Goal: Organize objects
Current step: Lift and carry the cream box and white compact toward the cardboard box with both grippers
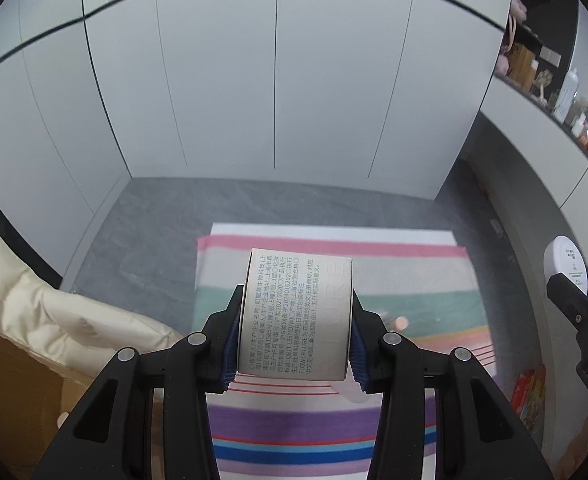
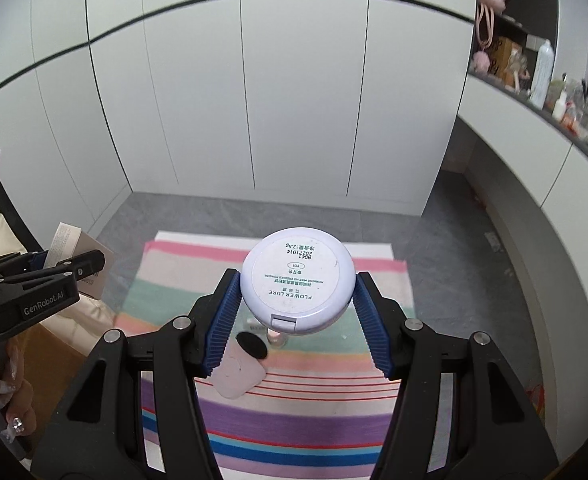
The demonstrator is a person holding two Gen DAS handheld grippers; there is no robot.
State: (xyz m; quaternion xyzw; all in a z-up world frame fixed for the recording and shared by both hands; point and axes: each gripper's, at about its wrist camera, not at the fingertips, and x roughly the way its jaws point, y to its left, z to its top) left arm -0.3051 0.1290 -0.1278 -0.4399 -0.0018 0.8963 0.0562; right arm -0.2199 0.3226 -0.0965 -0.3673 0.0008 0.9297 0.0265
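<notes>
My left gripper [image 1: 295, 330] is shut on a white cardboard box [image 1: 296, 316] with printed text, held above the striped cloth [image 1: 294, 428]. My right gripper [image 2: 296, 306] is shut on a round pale-lilac powder compact [image 2: 297, 280], label side up, held above the same cloth [image 2: 294, 420]. The compact also shows at the right edge of the left wrist view [image 1: 565, 258]. The box and left gripper show at the left of the right wrist view [image 2: 65, 250]. A pale pink pouch [image 2: 235, 378], a black round puff [image 2: 251, 345] and a small pink item [image 2: 275, 336] lie on the cloth below the compact.
White cabinet doors [image 1: 253, 80] stand behind the grey floor [image 1: 165, 208]. A cream padded jacket [image 1: 33, 304] and a brown cardboard box [image 1: 17, 392] are at the left. A counter with bottles [image 2: 542, 68] runs along the right. A colourful packet [image 1: 530, 396] lies at the right.
</notes>
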